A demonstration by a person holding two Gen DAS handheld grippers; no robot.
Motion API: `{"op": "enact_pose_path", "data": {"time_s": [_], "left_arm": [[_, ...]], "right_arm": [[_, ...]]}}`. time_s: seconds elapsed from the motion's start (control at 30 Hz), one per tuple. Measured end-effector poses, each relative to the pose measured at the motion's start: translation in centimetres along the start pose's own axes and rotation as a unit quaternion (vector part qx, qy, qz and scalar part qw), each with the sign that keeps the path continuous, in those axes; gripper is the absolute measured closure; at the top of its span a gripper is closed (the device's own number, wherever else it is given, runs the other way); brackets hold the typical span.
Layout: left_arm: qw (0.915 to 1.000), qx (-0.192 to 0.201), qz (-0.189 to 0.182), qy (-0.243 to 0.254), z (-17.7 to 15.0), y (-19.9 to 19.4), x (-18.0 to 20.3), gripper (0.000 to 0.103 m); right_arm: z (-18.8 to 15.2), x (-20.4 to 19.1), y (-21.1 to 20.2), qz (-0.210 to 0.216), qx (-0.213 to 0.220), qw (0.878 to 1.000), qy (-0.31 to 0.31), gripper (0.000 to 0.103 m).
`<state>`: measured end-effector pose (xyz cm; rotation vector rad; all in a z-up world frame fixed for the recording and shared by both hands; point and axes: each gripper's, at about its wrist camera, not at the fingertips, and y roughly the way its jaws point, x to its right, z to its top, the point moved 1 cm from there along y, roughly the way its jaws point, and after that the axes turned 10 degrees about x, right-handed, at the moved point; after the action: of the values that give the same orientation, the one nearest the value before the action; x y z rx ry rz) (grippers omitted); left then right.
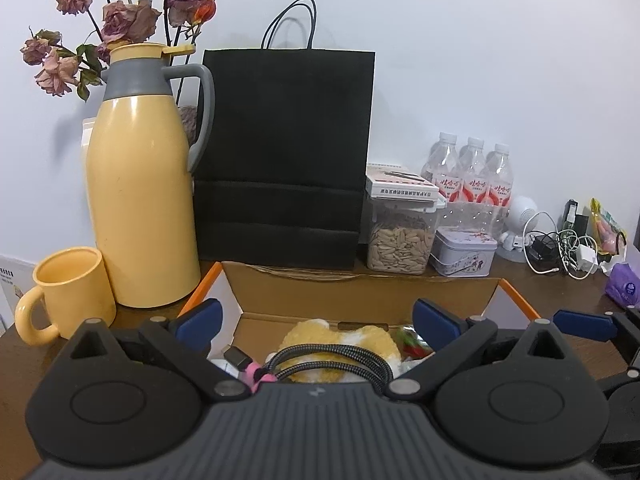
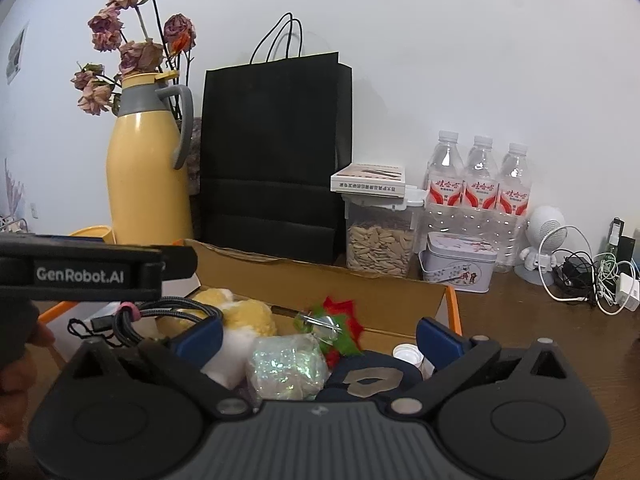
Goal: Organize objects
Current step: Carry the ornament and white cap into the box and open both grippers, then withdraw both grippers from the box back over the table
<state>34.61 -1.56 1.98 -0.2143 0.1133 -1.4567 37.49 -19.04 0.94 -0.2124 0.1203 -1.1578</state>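
Note:
An open cardboard box [image 1: 360,292] with orange edges sits on the brown table, also in the right wrist view [image 2: 320,280]. It holds a yellow plush toy [image 1: 340,340], a coiled braided black cable [image 1: 332,360] with a pink tie, a red-green decoration [image 2: 340,320], an iridescent packet [image 2: 286,368] and a dark blue cloth [image 2: 372,372]. My left gripper [image 1: 318,320] is open above the box over the cable and plush. My right gripper [image 2: 320,332] is open above the box's right half, over the packet and cloth. The left gripper's body [image 2: 88,268] shows at left.
A yellow thermos [image 1: 140,176] and yellow mug [image 1: 72,292] stand at left, dried roses [image 1: 120,16] behind. A black paper bag [image 1: 284,152] stands behind the box. A seed jar [image 1: 400,240], tin [image 1: 464,252], water bottles [image 1: 472,176], chargers [image 1: 560,248] and tissue pack [image 1: 624,284] sit at right.

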Motion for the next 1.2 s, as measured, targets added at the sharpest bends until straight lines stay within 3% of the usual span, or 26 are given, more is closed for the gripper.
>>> {"op": "enact_pose_path", "data": {"time_s": [0.37,0.83,1.2], "left_arm": [[0.9999,0.011,-0.001,-0.006,0.5,-1.0,-0.5,0.0],[0.9986,0.044,-0.029,-0.01,-1.0,-7.3,-1.8,0.0],[0.9988,0.011,-0.04,0.026,-4.6,-10.9,-2.4,0.0]], "right_arm": [[0.5,-0.3,-0.8,-0.004,0.007,1.0,-0.006,0.0],[-0.7,-0.2,-6.7,-0.023,0.035,0.999,-0.033,0.0],[-4.1,0.8,-11.2,-0.038,0.019,0.999,-0.027,0.0]]}}
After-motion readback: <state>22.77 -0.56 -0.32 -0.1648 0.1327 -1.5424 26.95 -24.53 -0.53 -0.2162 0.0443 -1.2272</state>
